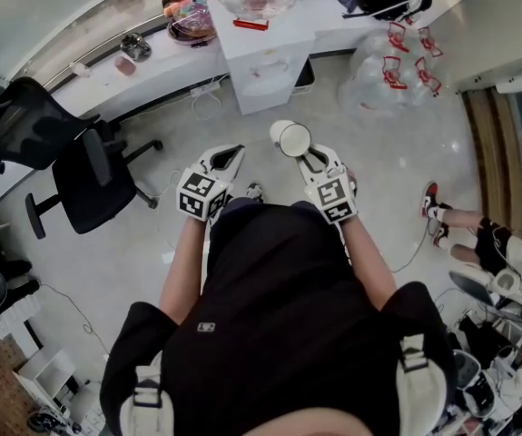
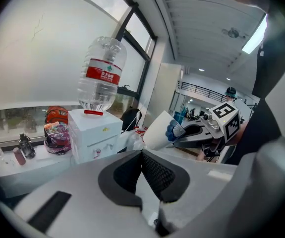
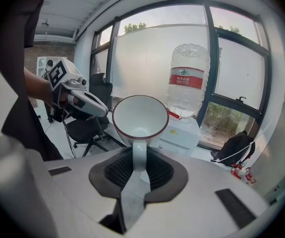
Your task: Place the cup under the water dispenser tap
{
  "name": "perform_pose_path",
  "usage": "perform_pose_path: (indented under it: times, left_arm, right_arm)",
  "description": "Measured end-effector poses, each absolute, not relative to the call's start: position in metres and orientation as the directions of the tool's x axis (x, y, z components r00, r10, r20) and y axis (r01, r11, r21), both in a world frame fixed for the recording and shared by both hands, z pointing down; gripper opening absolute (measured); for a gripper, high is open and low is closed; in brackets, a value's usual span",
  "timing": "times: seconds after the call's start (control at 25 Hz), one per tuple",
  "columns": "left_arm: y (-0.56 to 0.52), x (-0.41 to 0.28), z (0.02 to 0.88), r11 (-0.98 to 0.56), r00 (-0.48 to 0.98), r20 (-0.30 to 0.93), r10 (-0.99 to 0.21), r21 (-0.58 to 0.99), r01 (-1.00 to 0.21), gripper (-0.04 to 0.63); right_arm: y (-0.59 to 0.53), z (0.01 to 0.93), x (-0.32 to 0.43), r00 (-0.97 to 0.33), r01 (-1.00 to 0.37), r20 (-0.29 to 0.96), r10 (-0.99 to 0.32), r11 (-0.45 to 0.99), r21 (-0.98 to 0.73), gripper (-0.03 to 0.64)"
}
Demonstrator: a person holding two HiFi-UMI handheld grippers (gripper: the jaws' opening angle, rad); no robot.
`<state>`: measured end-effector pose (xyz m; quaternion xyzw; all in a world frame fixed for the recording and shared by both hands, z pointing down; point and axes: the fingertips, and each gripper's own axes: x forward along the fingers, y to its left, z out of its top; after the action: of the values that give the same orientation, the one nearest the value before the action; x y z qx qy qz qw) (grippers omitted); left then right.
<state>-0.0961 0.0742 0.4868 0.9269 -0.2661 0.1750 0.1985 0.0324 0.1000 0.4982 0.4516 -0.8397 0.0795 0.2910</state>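
Pale floor [image 1: 142, 234] fills the head view, with the water dispenser [image 1: 262, 57] ahead. Left gripper view: left tool [image 2: 143, 157] pressed together, empty. Right gripper view: right tool [image 3: 139, 167] pinches the mug [image 3: 139, 115] by its handle [image 3: 139, 155], mid-air, short of the dispenser. It looks like stiff, breakable ceramic, likely to swivel.

The cup [image 3: 140, 117] is white with a thin dark-red rim and a blue mark on its outer side. It hangs in the air over the floor [image 1: 379, 153], its handle clamped between the jaws of the right tool [image 3: 139, 165], and it tips so that its empty mouth faces back along the tool. The water dispenser [image 1: 262, 57] is a white box carrying an upturned clear bottle [image 3: 188, 81] with a red label. It stands by the window-side desk [image 1: 152, 75], its two small taps [image 2: 96, 151] on the front. The cup is well apart from it.
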Motion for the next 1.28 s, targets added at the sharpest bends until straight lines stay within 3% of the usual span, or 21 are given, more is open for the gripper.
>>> perform_pose_path:
  times: [0.76, 1.28]
  left_arm:
    - [0.052, -0.120, 0.500, -0.792, 0.805, 0.438, -0.399, 0.277, -0.543, -0.002]
    - [0.040, -0.121, 0.508, -0.735, 0.758, 0.449, -0.473, 0.275, -0.620, -0.002]
  right_arm:
    - [0.078, 0.513, 0.009, -0.403, -0.822, 0.567, -0.719, 0.556, 0.121, 0.051]
    - [0.055, 0.525, 0.022, -0.445, -0.784, 0.578, -0.684, 0.610, 0.118, 0.051]
